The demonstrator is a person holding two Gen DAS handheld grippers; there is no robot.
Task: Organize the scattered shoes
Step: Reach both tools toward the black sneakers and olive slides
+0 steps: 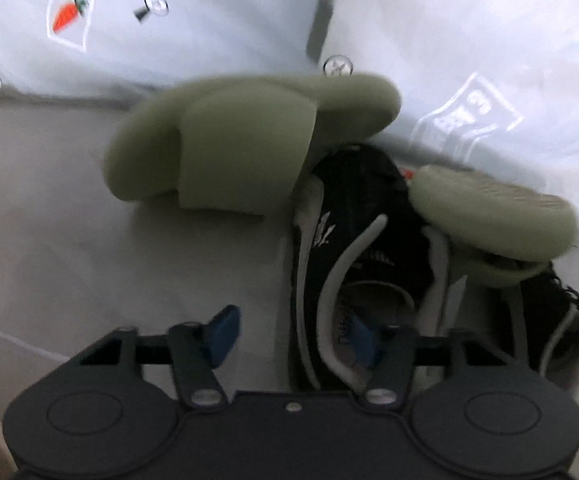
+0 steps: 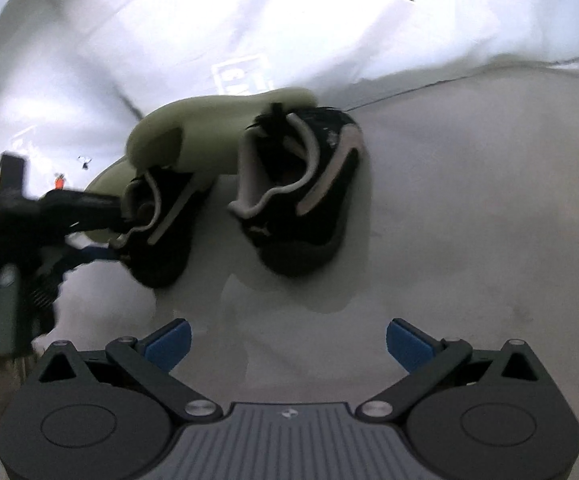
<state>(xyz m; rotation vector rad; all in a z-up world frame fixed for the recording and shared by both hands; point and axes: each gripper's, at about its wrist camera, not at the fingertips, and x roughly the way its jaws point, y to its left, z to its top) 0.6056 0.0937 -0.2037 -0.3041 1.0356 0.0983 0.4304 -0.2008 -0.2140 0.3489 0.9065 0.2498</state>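
Two black sneakers with grey trim and two pale green slippers lie together by a white wall. My left gripper [image 1: 293, 336] is open and straddles the side wall of one sneaker [image 1: 353, 240]: its right pad is inside the shoe's opening, its left pad outside and apart from the shoe. One slipper [image 1: 209, 140] lies beyond it. The other slipper [image 1: 497, 216] rests sole up across both sneakers. The second sneaker [image 1: 549, 320] is at the right edge. My right gripper [image 2: 287, 344] is open and holds nothing, a short way in front of the second sneaker [image 2: 301, 188]. The left gripper's fingers [image 2: 93, 254] show at the first sneaker [image 2: 161, 220].
A white plastic-covered wall [image 1: 449, 40] with a carrot sticker [image 1: 67, 14] and screw heads stands close behind the shoes and meets another panel in a corner. The floor [image 2: 469, 200] is pale grey and bare to the right of the shoes. A sleeve edge shows at the bottom left of both views.
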